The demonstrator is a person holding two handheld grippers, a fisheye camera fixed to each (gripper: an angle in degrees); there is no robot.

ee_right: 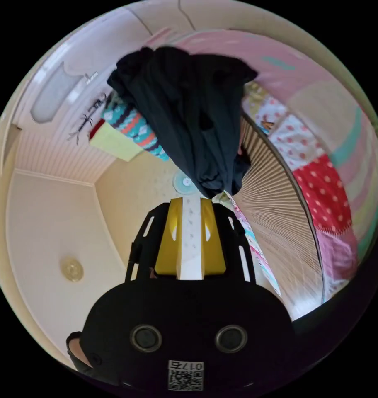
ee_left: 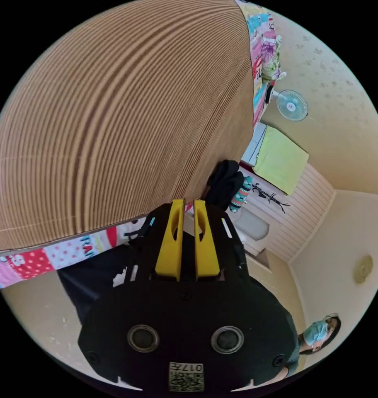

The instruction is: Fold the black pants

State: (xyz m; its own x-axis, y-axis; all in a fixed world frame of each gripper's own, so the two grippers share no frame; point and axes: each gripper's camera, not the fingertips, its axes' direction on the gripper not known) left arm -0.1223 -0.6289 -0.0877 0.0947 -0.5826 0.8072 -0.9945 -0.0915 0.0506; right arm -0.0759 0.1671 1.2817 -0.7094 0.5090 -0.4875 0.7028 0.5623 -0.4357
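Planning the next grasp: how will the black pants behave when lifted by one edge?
Probably floppy: the black pants lie bunched in soft folds. They likely drape and sag rather than hold shape. The fabric looks thin, so probably light, though one pinch may slip.

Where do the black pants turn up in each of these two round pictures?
Left gripper view: the bunched black fabric pants sit right of centre, small, beyond the yellow tool tips, beside the ribbed brown cardboard sheet.
Right gripper view: the pants hang large at upper centre.
Shared landmark: the round pale blue fan.
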